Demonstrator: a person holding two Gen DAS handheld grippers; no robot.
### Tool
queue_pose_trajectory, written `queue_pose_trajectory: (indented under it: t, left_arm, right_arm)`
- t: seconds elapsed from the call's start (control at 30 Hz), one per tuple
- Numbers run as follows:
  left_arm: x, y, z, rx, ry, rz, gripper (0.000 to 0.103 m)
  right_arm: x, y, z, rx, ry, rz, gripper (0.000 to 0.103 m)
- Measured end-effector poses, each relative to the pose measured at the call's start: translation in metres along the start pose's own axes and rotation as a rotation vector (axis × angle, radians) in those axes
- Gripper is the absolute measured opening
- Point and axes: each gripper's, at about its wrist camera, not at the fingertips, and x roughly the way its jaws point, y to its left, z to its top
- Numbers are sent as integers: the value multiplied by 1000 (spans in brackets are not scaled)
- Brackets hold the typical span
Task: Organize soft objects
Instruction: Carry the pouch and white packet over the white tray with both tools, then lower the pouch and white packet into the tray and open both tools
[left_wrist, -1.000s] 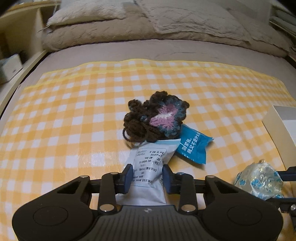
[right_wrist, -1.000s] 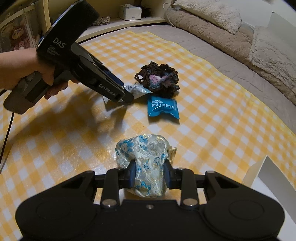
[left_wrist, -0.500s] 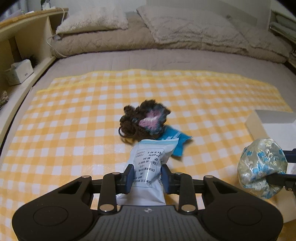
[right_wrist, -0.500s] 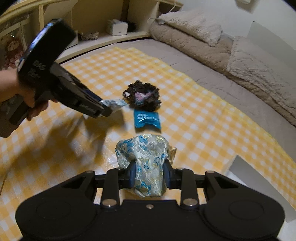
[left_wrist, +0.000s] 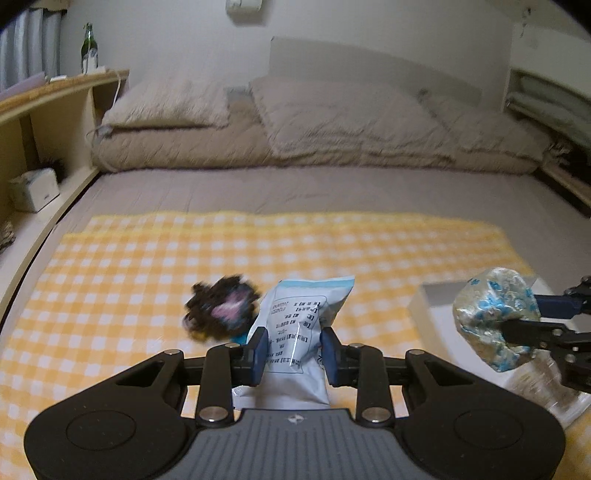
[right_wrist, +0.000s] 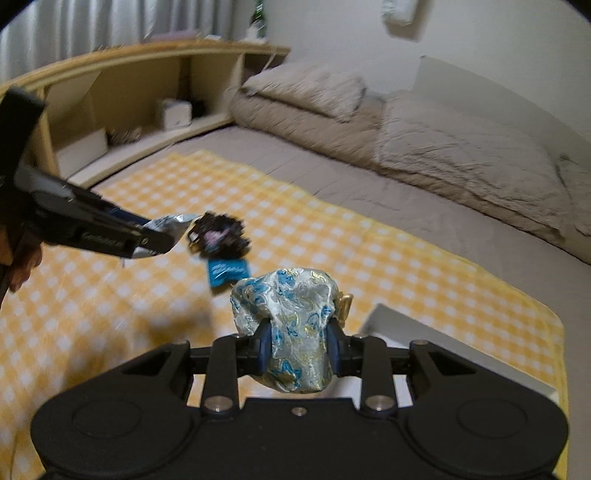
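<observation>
Brocade pouch (right_wrist: 295, 325) (between right tool (right_wrist: 299, 349) pads)

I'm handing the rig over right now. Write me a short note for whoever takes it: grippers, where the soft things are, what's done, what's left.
Left gripper: shut on the white packet, held off the bed.
Right gripper: shut on the blue-and-gold brocade pouch, also in the air, near the white box.
On the yellow checked cloth: the dark crocheted piece and the blue packet beside it.
Done: both held items picked up.
Left: put them down, probably in the box, then fetch the other two.
</observation>
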Motion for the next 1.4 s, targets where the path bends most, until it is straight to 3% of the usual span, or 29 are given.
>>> queue_pose_trajectory:
  t: [0.2,0.37,0.57,0.77,0.9,1.17,1.33,1.4]
  left_arm:
    - [-5,-37,11,-26,-53,-77,32]
    - [2,-72,15,-46,-45,-163,32]
    - [26,-115,6,-78,28,-251,32]
    - [64,-147,-10,-126,150,-324,32]
    - [83,-164,-20,-72,174,-345,32]
    - [112,-183,-34,187,180,-350,32]
    - [120,-185,-44,327,167,-409,30]
    - [121,-184,-46,346,176,-429,35]
  right_arm:
    - [-22,-39,-5,110,-50,-87,31]
    - [-33,-70,-15,183,-59,-159,31]
    - [-35,-96,-28,236,-37,-220,31]
    - [-26,-119,-39,299,-2,-252,31]
    - [-18,-129,-44,337,20,-254,31]
    - [9,-136,-41,377,53,-222,31]
    - [32,-132,-36,367,77,-200,31]
    - [41,-131,-34,366,86,-195,31]
